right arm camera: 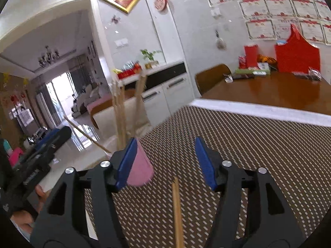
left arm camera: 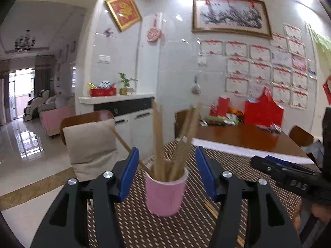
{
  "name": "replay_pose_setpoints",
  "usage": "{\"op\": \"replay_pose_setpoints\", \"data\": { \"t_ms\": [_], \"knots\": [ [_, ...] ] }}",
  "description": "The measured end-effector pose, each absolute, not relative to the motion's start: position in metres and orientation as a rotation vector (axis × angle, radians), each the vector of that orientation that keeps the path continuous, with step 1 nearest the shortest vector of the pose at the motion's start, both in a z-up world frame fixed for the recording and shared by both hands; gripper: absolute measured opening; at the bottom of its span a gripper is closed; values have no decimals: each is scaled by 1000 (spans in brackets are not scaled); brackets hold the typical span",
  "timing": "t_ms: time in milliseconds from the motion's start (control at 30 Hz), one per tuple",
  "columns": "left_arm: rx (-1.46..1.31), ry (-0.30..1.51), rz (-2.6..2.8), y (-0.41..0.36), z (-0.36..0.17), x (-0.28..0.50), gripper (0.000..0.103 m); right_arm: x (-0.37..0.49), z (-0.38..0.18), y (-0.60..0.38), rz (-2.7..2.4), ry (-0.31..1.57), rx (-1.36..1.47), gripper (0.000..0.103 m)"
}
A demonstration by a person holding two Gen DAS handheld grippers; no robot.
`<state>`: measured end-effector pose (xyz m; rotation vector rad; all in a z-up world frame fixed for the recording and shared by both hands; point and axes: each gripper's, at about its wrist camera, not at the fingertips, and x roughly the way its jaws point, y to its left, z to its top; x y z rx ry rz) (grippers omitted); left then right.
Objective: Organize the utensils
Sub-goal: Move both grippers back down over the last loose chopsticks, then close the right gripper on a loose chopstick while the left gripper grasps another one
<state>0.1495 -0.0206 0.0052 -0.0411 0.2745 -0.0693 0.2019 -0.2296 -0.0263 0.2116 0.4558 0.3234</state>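
A pink cup [left arm camera: 165, 194] stands on the brown woven mat [left arm camera: 144, 227] with several wooden chopsticks [left arm camera: 158, 140] upright in it. My left gripper [left arm camera: 167, 171] is open; its blue pads [left arm camera: 129, 173] flank the cup on both sides without touching it. In the right wrist view my right gripper [right arm camera: 165, 161] is open too. A single chopstick [right arm camera: 177, 210] lies on the mat [right arm camera: 248, 155] under the gap between its fingers. The cup [right arm camera: 140, 171] shows partly behind its left finger. More chopsticks [left arm camera: 211, 207] lie on the mat to the right of the cup.
A chair with a beige cushion [left arm camera: 91, 142] stands just beyond the mat's left edge. The wooden table [left arm camera: 248, 138] runs on behind the mat, with red bags [left arm camera: 262, 111] and packets at its far end. A white cabinet [left arm camera: 132, 119] lines the wall.
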Motion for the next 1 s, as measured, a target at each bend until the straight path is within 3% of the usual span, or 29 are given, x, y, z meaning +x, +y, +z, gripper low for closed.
{"op": "replay_pose_setpoints", "data": {
  "t_ms": [133, 367, 733, 1000],
  "knots": [
    [-38, 405, -157, -39, -12, 150, 57, 201, -46, -242, 284, 554, 177, 64],
    [7, 875, -288, -91, -79, 188, 57, 196, -85, -266, 243, 699, 175, 68],
    [47, 1018, -223, -122, -126, 223, 57, 204, -111, -299, 312, 759, 305, 72],
    [139, 977, -210, -146, -127, 226, 57, 216, -120, -295, 389, 801, 358, 72]
  ]
}}
